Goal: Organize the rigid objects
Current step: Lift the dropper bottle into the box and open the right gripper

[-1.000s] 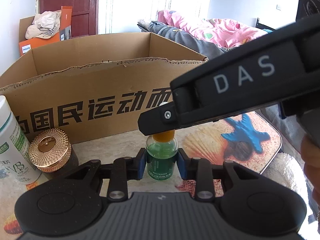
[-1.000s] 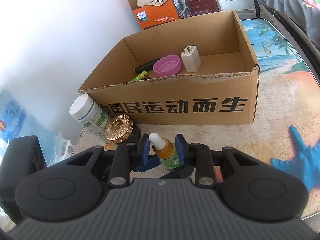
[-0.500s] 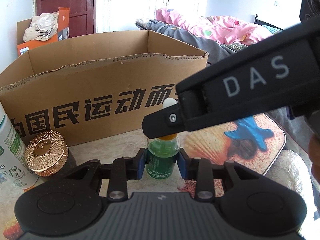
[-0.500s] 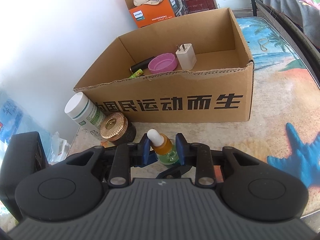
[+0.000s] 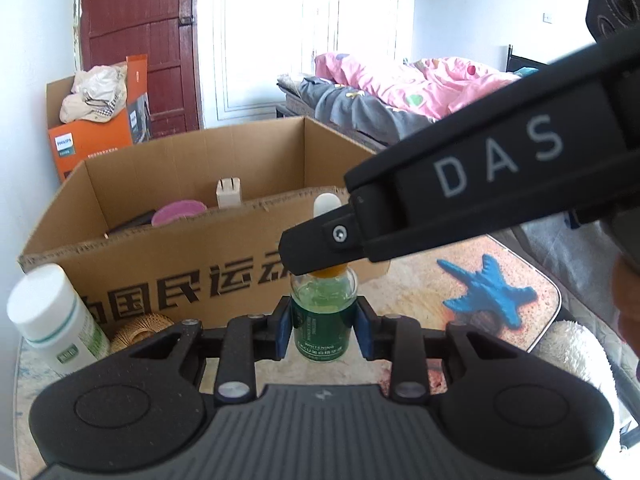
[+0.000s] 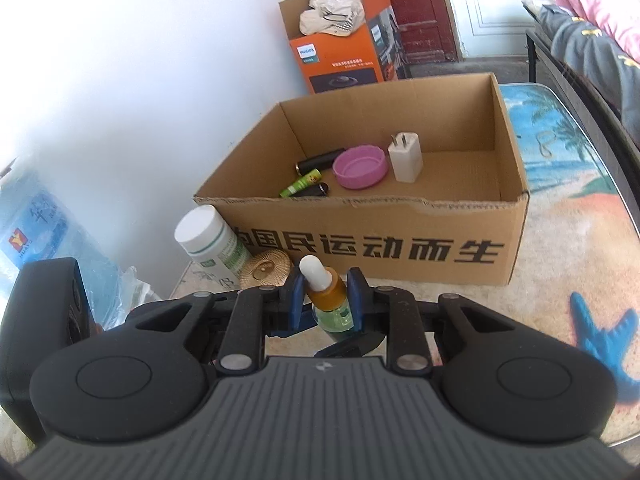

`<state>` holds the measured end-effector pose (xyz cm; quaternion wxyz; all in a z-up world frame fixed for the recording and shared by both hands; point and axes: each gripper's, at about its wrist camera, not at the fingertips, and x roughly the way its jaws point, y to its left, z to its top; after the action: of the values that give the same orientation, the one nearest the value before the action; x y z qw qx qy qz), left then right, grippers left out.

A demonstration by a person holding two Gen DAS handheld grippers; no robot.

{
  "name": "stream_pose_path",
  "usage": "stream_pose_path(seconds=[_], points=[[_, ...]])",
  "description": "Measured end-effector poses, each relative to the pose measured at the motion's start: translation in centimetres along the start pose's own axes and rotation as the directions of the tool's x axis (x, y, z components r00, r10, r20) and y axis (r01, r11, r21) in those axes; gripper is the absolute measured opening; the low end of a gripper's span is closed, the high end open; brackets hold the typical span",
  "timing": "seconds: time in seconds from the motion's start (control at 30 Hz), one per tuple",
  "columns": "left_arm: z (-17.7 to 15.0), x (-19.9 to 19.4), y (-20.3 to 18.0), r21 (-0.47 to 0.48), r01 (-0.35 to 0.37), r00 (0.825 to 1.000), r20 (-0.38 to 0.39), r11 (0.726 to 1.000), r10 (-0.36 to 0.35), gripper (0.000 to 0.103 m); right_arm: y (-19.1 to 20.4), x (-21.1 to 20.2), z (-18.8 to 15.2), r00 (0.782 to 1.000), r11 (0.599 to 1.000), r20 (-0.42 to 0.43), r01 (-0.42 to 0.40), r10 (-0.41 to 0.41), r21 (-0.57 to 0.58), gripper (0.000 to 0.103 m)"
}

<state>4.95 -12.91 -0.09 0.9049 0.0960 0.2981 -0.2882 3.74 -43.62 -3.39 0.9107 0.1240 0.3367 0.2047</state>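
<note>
Both grippers have risen since a second ago, and I now see over the cardboard box's front wall from the left wrist. My left gripper clamps the green glass body of the dropper bottle, upright above the table, its label reading "WHITENING". My right gripper is closing on the bottle's orange collar, white bulb above the pads; its finger reads "DAS" (seen from the left). Just left stand a white-capped bottle and a gold-lidded jar. Beyond, the cardboard box, printed with bold Chinese characters, holds a pink dish, a white charger, a green battery and a black tube. An orange "PHILIPS" carton stands behind.
</note>
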Motion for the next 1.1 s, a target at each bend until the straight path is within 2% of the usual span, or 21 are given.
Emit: stream_pose_path(seconds=[0.13, 0.27, 0.4, 0.63, 0.77, 0.93, 1.1], points=[[2.5, -1.7, 0.7, 0.009, -0.034, 0.998, 0.046, 0.999, 0.033, 0.033, 1.1, -1.3, 2.8, 0.998, 0.998, 0.043, -0.037, 0.04, -0.057, 0.021], [5.9, -1.7, 1.7, 0.003, -0.027, 0.998, 0.062, 1.0, 0.027, 0.033, 1.2, -1.8, 6.1, 0.996, 0.993, 0.066, -0.058, 0.065, -0.106, 0.021], [9.2, 0.3, 3.2, -0.023, 0.012, 1.0, 0.027, 1.0, -0.011, 0.033, -0.3, -1.0, 9.6, 0.996, 0.991, 0.06, -0.065, 0.072, -0.116, 0.021], [12.7, 6.0, 5.0, -0.102, 0.045, 0.996, -0.069, 0.994, -0.053, 0.033, -4.4, 2.8, 13.9, 0.999, 0.996, -0.011, -0.054, 0.053, -0.07, 0.021], [13.7, 9.7, 6.3, -0.164, 0.079, 0.985, -0.137, 0.983, -0.103, 0.033, -7.4, 5.8, 15.4, 0.997, 0.998, -0.056, -0.053, 0.052, -0.02, 0.021], [14.3, 13.9, 7.3, -0.206, 0.071, 0.971, -0.208, 0.976, -0.115, 0.033, -10.0, 9.7, 16.6, 0.994, 0.999, -0.106, -0.042, 0.042, -0.001, 0.021], [14.9, 17.1, 8.3, -0.278, 0.073, 0.95, -0.272, 0.958, -0.152, 0.033, -12.1, 13.1, 17.3, 0.989, 1.0, -0.147, -0.028, 0.028, -0.001, 0.021]])
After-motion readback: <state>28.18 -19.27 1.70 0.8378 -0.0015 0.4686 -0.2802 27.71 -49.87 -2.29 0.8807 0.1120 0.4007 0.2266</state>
